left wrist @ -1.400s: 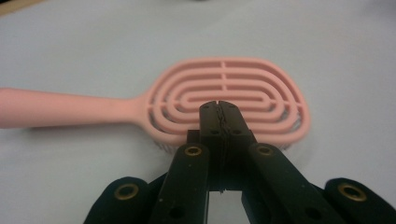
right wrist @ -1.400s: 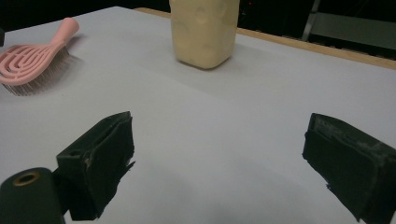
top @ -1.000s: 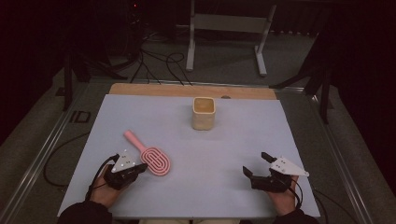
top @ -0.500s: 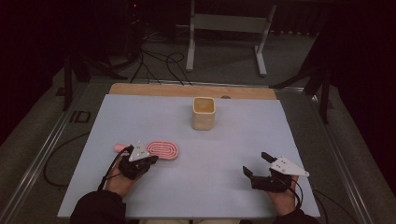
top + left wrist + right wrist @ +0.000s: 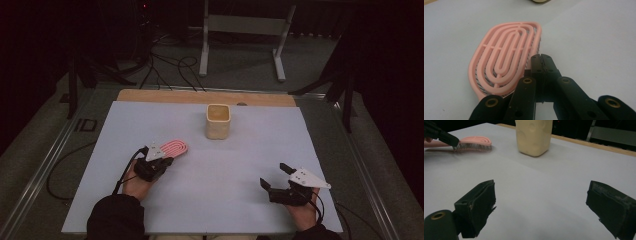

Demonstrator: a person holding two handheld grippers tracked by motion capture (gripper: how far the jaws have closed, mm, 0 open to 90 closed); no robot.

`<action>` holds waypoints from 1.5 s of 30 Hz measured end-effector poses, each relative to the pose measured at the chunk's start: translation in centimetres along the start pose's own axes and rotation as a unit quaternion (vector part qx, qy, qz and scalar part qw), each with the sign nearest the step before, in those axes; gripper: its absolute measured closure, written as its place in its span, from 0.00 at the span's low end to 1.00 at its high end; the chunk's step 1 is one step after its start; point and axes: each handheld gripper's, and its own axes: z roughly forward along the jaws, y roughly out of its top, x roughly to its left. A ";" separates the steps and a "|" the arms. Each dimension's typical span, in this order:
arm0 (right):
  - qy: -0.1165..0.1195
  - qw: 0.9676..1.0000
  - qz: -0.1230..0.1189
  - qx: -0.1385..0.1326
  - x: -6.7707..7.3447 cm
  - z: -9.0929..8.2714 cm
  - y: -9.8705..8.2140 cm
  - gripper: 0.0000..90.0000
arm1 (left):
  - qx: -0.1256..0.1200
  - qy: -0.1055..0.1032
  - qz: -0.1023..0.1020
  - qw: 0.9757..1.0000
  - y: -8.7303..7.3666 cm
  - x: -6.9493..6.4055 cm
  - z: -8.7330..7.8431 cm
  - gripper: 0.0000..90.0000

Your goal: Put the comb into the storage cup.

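A pink hairbrush lies bristles down on the pale mat, left of centre, its oval head pointing right and slightly away. My left gripper is shut, jaws pressed together with nothing between them; their tips rest against the near edge of the brush head, as the left gripper view shows. The brush handle is mostly hidden under the gripper and hand. My right gripper rests open at the front right, nothing between its jaws. From there the brush and the left gripper show at far left.
A cream square cup stands upright near the mat's far middle, also seen close in the right gripper view. A wooden strip edges the mat's far side. Cables and a metal stand lie on the floor beyond.
My left gripper has moved right and away across the mat. The brush has swung round with it: its handle pointed away to the left, now its head points right. The right gripper stayed still.
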 end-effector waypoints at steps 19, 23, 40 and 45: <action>0.001 1.000 0.000 -0.001 0.0 0.0 0.0 0.09 | -0.072 -0.003 -0.021 0.997 0.4 0.3 -2.2 0.95; 0.001 1.000 -0.001 -0.001 0.0 0.0 0.0 0.09 | -0.130 0.005 -0.037 0.991 0.5 0.7 -4.6 0.75; 0.011 1.000 0.002 -0.009 0.2 0.0 0.1 0.09 | -0.156 0.063 -0.064 0.984 -4.3 2.5 -10.3 0.00; 0.010 1.000 0.002 -0.015 0.2 0.0 0.2 0.09 | -0.150 0.075 -0.068 0.983 -5.6 2.4 -10.6 0.00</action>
